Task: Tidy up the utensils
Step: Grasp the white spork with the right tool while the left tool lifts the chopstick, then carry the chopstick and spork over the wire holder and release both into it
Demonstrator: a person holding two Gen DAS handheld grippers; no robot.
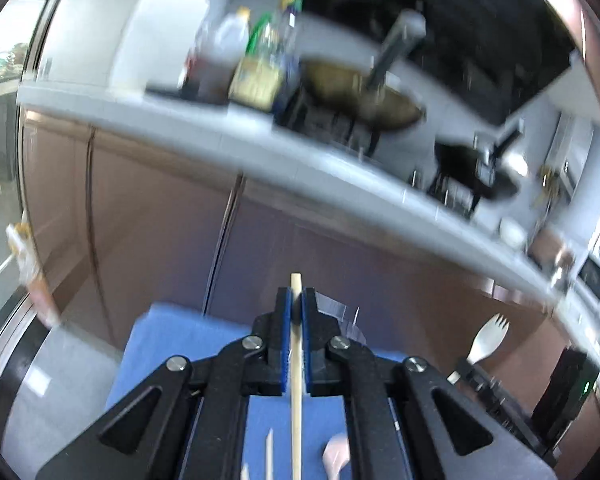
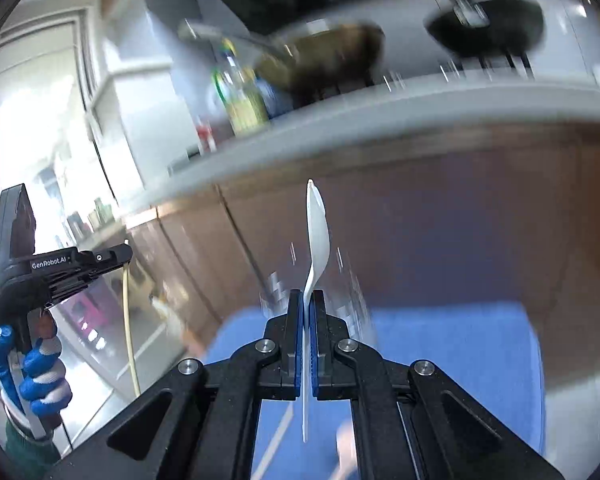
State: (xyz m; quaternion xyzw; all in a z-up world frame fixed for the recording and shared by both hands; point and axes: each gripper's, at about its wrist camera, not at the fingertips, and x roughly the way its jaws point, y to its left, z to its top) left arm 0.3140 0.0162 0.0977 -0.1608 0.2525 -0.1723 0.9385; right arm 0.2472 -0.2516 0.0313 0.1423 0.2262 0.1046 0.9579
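My left gripper (image 1: 296, 296) is shut on a pale wooden chopstick (image 1: 296, 392) that runs along the fingers and pokes out past the tips. It is held in the air above a blue cloth (image 1: 168, 344). My right gripper (image 2: 307, 296) is shut on the handle of a white plastic spork (image 2: 317, 232), seen edge-on and pointing up. The spork head also shows in the left wrist view (image 1: 490, 336). The left gripper shows in the right wrist view (image 2: 126, 254), held by a blue-and-white gloved hand with the chopstick (image 2: 129, 328) hanging down.
More utensils lie on the blue cloth below: another chopstick (image 1: 269, 456) and a pinkish spoon (image 1: 336, 456). A kitchen counter (image 1: 228, 140) stands ahead with oil bottles (image 1: 260, 68), a wok (image 1: 364, 96) and a dark pan (image 1: 472, 168). Brown cabinet doors (image 1: 160, 208) are under it.
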